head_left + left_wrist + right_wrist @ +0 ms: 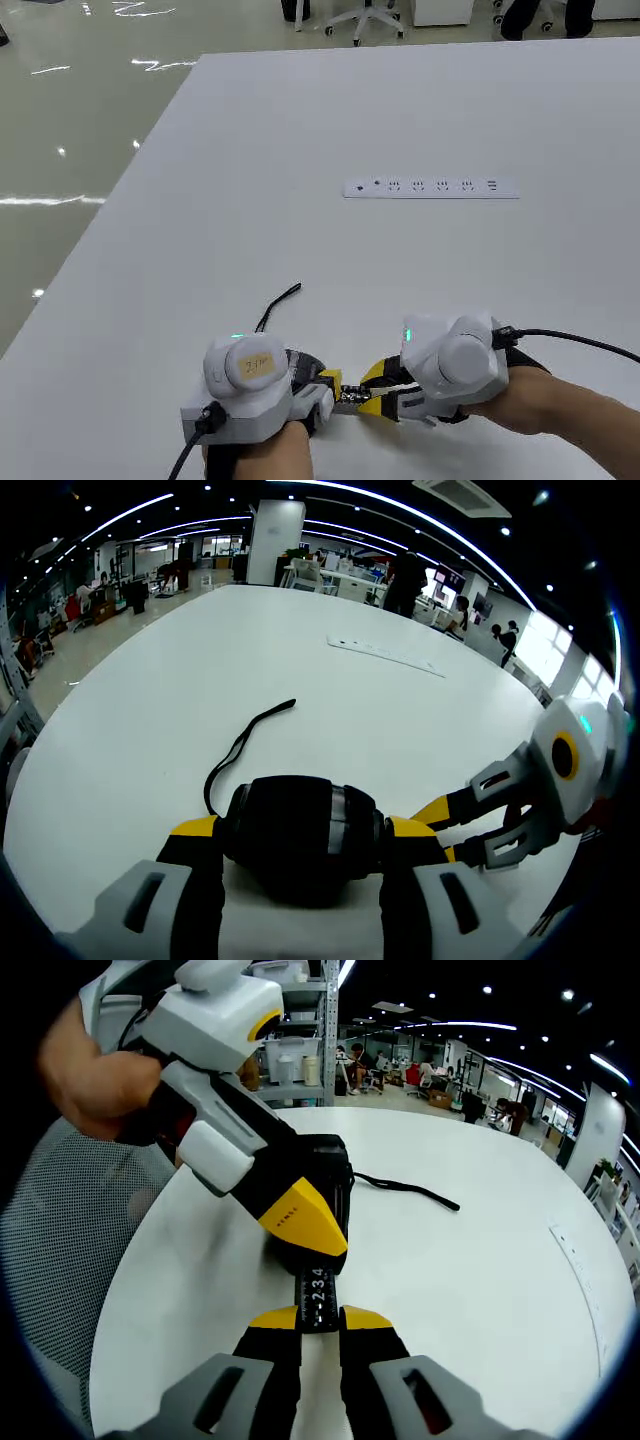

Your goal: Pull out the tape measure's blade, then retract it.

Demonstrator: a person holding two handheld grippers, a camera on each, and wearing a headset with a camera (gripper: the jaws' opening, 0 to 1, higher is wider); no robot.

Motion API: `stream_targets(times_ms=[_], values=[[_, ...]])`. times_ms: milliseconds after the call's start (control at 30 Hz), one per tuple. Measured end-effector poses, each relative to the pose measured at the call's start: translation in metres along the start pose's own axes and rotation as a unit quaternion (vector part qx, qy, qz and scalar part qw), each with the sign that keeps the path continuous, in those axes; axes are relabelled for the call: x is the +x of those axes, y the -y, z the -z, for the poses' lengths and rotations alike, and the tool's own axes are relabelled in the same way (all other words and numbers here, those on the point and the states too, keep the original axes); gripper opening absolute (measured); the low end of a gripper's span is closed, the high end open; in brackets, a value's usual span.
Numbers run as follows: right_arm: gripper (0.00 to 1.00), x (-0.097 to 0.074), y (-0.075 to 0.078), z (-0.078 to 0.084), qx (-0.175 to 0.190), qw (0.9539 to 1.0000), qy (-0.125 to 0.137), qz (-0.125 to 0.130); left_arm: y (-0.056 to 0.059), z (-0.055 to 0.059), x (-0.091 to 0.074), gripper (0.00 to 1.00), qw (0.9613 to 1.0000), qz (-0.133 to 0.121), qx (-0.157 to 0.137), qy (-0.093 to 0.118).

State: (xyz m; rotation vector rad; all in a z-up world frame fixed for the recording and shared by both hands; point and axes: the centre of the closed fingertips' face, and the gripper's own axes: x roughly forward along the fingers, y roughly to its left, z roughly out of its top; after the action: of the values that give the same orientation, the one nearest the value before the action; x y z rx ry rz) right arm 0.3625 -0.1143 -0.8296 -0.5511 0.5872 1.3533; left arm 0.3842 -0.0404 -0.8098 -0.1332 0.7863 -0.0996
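A black tape measure [300, 830] sits clamped between the yellow-tipped jaws of my left gripper [302, 832], low on the white table; its black wrist strap [240, 745] trails away across the table. In the right gripper view the case [320, 1185] is just ahead and a short stretch of black blade [317, 1295] with white numerals runs out of it. My right gripper [318, 1318] is shut on that blade end. In the head view both grippers meet at the near table edge, the left gripper [322, 390] beside the right gripper [370, 393], only a small gap apart.
A white power strip [431, 187] lies farther out on the white table [300, 180]. Office chairs [365, 18] stand beyond the far edge, and glossy floor lies to the left. People and desks show far off in the gripper views.
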Motion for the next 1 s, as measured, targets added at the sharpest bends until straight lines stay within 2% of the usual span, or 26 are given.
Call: stream_targets(times_ms=[1000], values=[[0.13,0.012,0.0,-0.013,-0.003,1.0,0.003,-0.003,-0.002,-0.002,-0.001,0.58,0.9999,0.008,-0.009,0.001]])
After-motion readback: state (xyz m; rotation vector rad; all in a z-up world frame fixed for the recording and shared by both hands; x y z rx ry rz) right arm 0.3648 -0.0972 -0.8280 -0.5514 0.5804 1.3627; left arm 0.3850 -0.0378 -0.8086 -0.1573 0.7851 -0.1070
